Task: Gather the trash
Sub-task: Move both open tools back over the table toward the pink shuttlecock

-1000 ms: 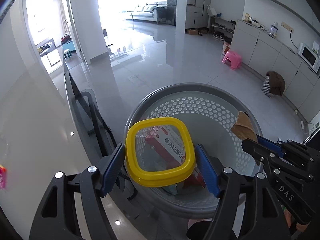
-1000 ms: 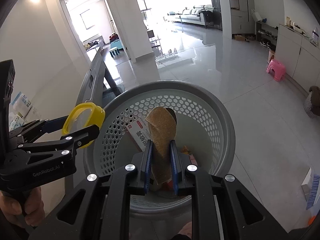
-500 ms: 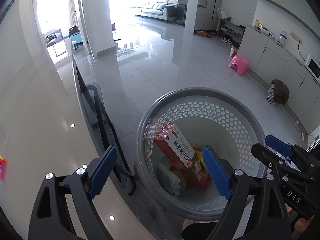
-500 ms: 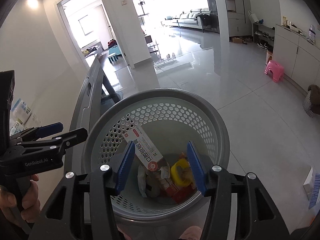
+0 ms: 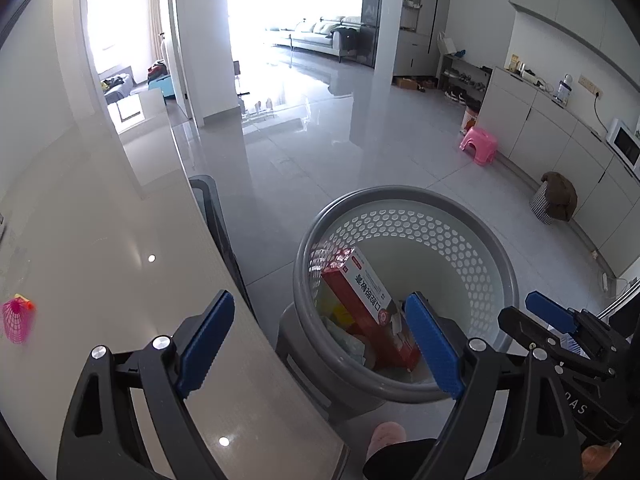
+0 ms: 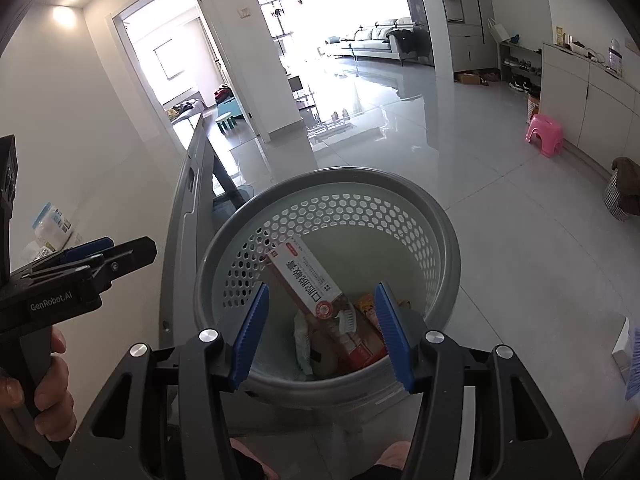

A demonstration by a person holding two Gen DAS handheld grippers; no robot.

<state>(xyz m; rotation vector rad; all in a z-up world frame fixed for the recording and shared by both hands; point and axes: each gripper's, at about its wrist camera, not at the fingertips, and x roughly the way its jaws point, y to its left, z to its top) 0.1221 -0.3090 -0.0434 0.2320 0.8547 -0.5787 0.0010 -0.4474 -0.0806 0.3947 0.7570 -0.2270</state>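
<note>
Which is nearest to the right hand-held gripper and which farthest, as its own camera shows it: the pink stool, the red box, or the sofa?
From the right hand-held gripper:
1. The red box, nearest, leaning inside the grey basket just ahead of the fingertips.
2. The pink stool, off to the right on the floor by the cabinets.
3. The sofa, farthest, across the bright room.

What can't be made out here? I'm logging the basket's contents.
- Trash under the red box in the basket, right wrist view: covered by it and the right gripper's fingers.
- Pink mesh item, left wrist view: blurred near the edge.
</note>
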